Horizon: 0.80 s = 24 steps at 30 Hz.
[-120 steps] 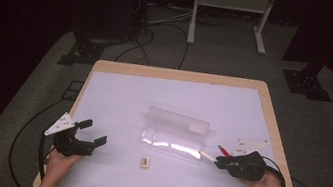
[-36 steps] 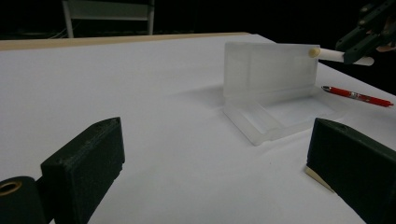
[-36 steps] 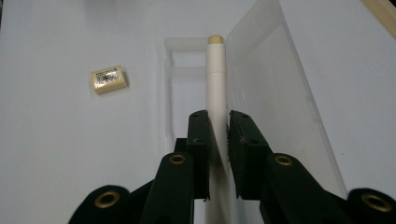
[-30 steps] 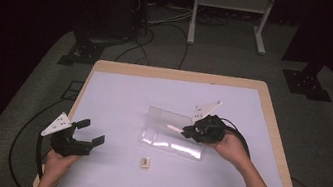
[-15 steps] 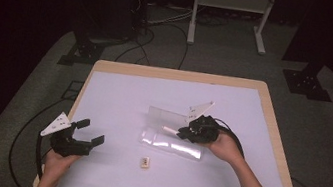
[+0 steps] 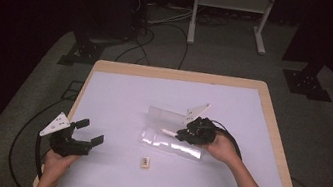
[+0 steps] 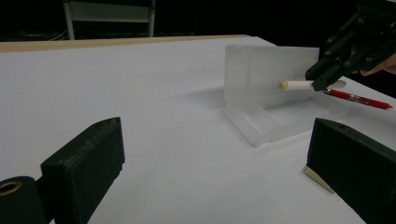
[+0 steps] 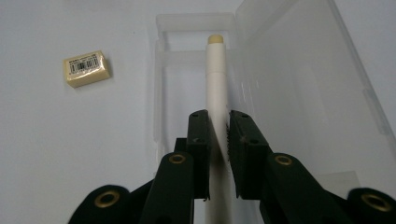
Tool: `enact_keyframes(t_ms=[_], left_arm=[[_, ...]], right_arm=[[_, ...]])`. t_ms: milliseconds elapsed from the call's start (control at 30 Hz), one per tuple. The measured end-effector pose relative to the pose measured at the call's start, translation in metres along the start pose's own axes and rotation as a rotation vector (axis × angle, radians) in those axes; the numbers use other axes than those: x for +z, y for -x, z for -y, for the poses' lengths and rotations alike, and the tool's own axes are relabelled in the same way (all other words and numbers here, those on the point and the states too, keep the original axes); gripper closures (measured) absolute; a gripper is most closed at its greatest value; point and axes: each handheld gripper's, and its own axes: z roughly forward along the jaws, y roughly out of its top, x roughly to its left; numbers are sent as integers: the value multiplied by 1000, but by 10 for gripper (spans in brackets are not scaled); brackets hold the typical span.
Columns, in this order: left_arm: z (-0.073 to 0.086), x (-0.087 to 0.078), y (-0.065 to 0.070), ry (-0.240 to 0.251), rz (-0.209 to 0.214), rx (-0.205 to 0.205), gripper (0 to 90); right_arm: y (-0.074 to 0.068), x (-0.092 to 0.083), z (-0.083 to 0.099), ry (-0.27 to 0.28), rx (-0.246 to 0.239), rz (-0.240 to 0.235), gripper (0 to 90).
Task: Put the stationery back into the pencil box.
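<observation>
A clear plastic case point(image 6: 167, 141) lies open mid-table, its lid point(image 7: 261, 70) standing up behind the tray point(image 8: 184, 88). My right gripper point(image 6: 187, 133) is shut on a white pen point(image 8: 216, 79), held low over the tray and pointing along it. From the left gripper view the white pen point(image 7: 299, 85) hangs in front of the lid in the right gripper point(image 7: 327, 77). A red pen point(image 7: 357, 98) lies behind the case. My left gripper point(image 6: 84, 133) rests at the front left, open and holding nothing; its jaws stand wide apart point(image 7: 215, 177).
A small cream eraser point(image 6: 145, 162) with a barcode label lies in front of the case, also seen as the eraser point(image 8: 86, 68) left of the tray. The white mat point(image 6: 128, 97) covers the wooden table; cables trail off both grippers.
Since four seconds ago the right gripper came from the table's right side to the case with the white pen. Over the last second it sank slightly toward the tray. The left gripper stayed put.
</observation>
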Motion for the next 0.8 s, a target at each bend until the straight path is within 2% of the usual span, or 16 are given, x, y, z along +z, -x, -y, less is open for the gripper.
enact_keyframes(t_ms=[800], left_arm=[[0,0,0,2,-1,-4,36]], right_arm=[[5,16,11,-24,17,-10,781]])
